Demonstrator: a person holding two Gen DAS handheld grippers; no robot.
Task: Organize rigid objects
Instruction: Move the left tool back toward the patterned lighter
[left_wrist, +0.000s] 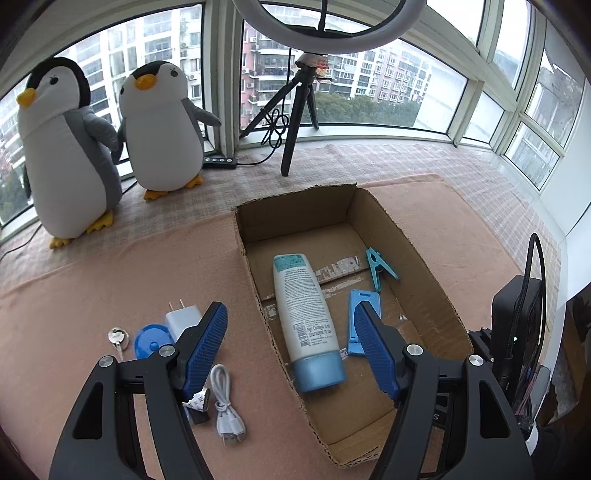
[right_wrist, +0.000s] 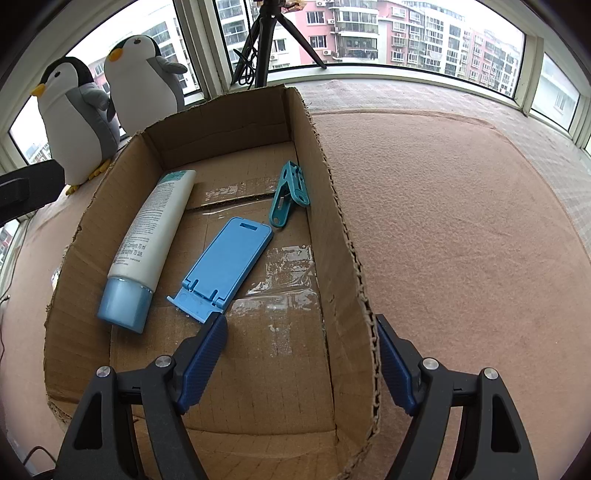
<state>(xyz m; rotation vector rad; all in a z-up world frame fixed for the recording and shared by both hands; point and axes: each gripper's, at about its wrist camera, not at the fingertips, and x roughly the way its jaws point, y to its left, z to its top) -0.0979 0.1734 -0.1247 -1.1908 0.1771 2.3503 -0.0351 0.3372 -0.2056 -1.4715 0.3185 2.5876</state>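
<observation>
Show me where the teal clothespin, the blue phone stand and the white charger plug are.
teal clothespin (right_wrist: 290, 194): right wrist view, middle of its body.
blue phone stand (right_wrist: 231, 258): right wrist view, flat back plate.
white charger plug (left_wrist: 181, 319): left wrist view, white body.

Two wrist fisheye views, both angled down and forward toward the window.

The left wrist view looks from above along its fingers (left_wrist: 207, 339), set wide apart, at the cardboard box (left_wrist: 436, 280), whose left wall lies between them. The right wrist view sits nearer and lower, with the box's right wall (right_wrist: 347, 258) between its fingers (right_wrist: 207, 354). Both views share the box interior, the white tube (left_wrist: 304, 306) (right_wrist: 153, 229), the two plush penguins (left_wrist: 66, 147) (right_wrist: 74, 122) and the tripod (left_wrist: 295, 122) (right_wrist: 264, 40).
</observation>
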